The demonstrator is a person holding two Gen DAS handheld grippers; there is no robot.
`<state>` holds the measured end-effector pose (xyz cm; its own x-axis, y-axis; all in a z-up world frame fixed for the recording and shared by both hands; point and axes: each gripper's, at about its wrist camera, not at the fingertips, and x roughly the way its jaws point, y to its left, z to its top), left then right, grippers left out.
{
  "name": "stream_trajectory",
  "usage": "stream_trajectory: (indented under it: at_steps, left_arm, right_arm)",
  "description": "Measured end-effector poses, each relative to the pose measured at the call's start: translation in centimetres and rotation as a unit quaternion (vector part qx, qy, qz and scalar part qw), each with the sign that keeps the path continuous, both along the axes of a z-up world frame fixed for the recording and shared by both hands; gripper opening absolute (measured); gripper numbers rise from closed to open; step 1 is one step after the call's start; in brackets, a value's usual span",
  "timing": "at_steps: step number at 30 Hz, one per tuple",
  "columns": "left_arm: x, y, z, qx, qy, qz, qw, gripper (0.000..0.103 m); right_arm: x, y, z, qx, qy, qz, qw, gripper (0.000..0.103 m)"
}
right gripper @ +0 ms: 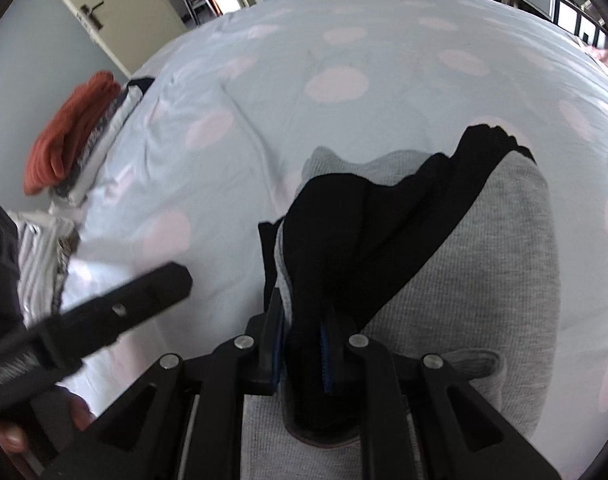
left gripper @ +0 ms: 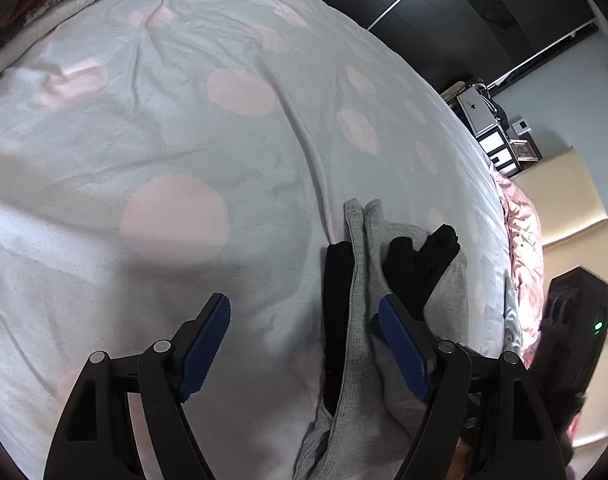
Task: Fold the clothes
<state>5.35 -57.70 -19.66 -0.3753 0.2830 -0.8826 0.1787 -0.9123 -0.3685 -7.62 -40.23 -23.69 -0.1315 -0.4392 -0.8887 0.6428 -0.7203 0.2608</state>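
Bed cover (left gripper: 184,128): pale blue with pink dots, one; it fills both views and serves as the landmark for everything below.
Grey garment (right gripper: 484,280): one ribbed knit piece lying flat on the bed cover near its close edge; in the left wrist view (left gripper: 368,320) it runs as a long creased strip toward the middle of the cover.
Black garment (right gripper: 404,216): one dark piece draped across the grey garment, one end lifted off the bed cover and gathered into a bunch; its far end reaches past the grey edge.
Folded stack (right gripper: 72,136): one pile at the far left edge of the bed cover, a rust-orange piece on top of patterned and pale layers.
Left gripper (left gripper: 304,344): held low over the bed cover, both blue-padded fingers spread wide, nothing between them; the right finger (left gripper: 404,356) overlaps the grey garment in view, contact not discernible.
Right gripper (right gripper: 302,356): fingers pressed together, pinching the bunched end of the black garment above the grey garment.
Hand (right gripper: 12,436): one, partly seen at the lower left, around the left gripper's handle.
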Motion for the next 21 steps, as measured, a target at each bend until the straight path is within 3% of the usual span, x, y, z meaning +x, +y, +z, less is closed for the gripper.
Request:
stream_trajectory:
  at_steps: [4, 10, 15, 18, 21]
  left_arm:
    - [0.1, -0.2, 0.1, 0.002, -0.001, 0.002, 1.0, 0.078]
    - [1.2, -0.2, 1.2, 0.002, 0.004, -0.002, 1.0, 0.078]
    - [3.0, 1.1, 1.8, 0.012, -0.008, -0.02, 0.9997, 0.078]
    - [4.0, 2.1, 1.9, 0.006, -0.019, -0.026, 0.9995, 0.078]
    - [4.8, 2.9, 1.9, -0.009, -0.029, -0.026, 0.9992, 0.078]
  right_arm:
    - [0.2, 0.0, 0.1, -0.001, -0.001, 0.012, 1.0, 0.021]
    - [1.4, 2.8, 3.8, -0.025, 0.013, 0.024, 0.999, 0.024]
    - [1.9, 8.4, 6.4, -0.054, 0.035, -0.005, 0.998, 0.024]
    - [1.4, 12.6, 6.3, -0.059, 0.046, -0.033, 0.997, 0.026]
    - [0.3, 15.3, 5.0, -0.058, 0.032, -0.054, 0.996, 0.034]
